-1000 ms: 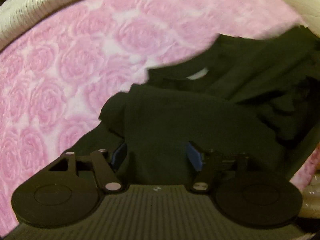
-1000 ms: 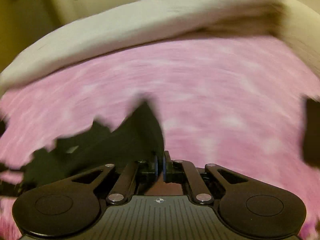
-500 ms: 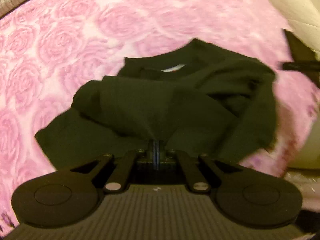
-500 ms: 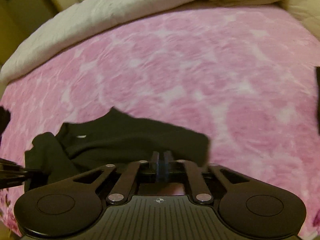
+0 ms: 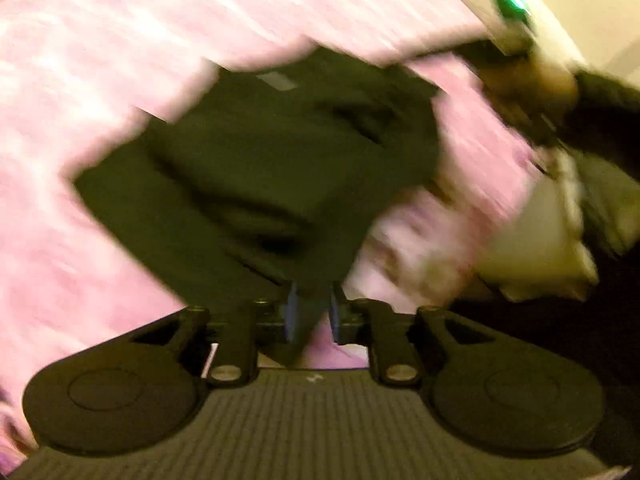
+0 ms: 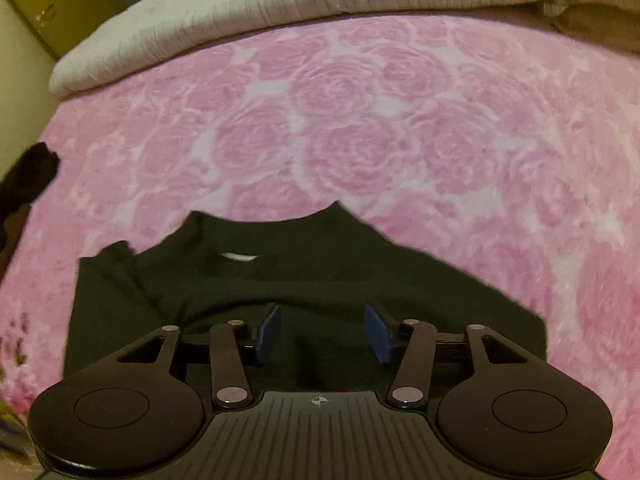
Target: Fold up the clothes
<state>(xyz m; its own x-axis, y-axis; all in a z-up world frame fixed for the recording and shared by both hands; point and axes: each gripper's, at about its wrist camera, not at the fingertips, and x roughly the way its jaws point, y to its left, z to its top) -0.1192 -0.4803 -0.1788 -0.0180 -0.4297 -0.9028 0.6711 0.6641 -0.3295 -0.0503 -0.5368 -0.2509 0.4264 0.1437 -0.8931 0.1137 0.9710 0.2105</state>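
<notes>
— On the pink rose blanket [image 5: 92, 92], in the left wrist view, where was the garment?

— The black sweatshirt [image 5: 256, 168] lay bunched across the middle of the bed, its neck label away from the camera; the left gripper [image 5: 311, 314] had its blue pads nearly together with a point of dark cloth between them; I judged it clenched on the sweatshirt, though the frame was badly smeared.

— And in the right wrist view?

— There the sweatshirt [image 6: 304, 292] lay flatter, collar toward the white quilt [image 6: 280, 4]; the right gripper [image 6: 322, 334] hovered over its near edge with pads spread wide, released, holding nothing.

— How should the fold be done well?

— I judged the left should carry its corner across low and level; the right could pin or pinch the opposite hem first, so the body did not drag and crease.
</notes>
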